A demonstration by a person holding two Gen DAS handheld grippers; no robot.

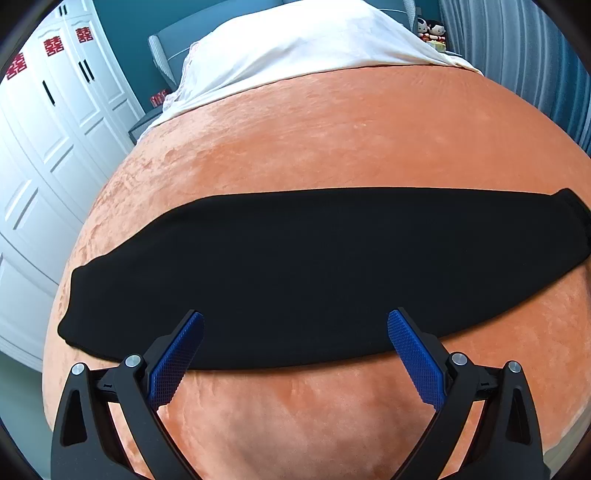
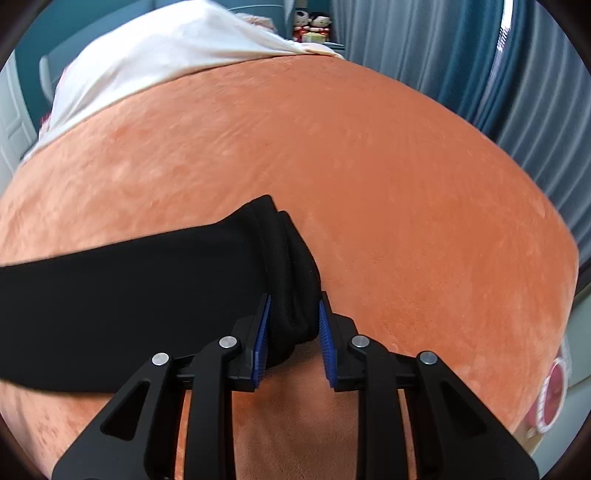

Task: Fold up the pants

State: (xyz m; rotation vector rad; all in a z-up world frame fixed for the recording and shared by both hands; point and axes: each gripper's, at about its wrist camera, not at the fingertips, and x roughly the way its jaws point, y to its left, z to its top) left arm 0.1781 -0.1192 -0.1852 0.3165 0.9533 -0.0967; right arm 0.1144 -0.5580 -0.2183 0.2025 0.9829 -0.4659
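Observation:
Black pants point(image 1: 295, 269) lie folded lengthwise as a long band across the orange blanket point(image 1: 332, 140) on the bed. My left gripper point(image 1: 295, 321) is open and empty, hovering over the near edge of the pants' middle. My right gripper point(image 2: 294, 306) is shut on the bunched right end of the pants point(image 2: 291, 280), which rises slightly off the blanket point(image 2: 406, 221). The rest of the pants point(image 2: 129, 302) stretches to the left in the right wrist view.
A white sheet point(image 1: 295, 48) covers the head of the bed. White wardrobes point(image 1: 44, 147) stand to the left, grey-blue curtains point(image 2: 461, 55) to the right. Dolls point(image 2: 310, 26) sit on a stand behind the bed. A round red object point(image 2: 554, 387) lies at the bed's right edge.

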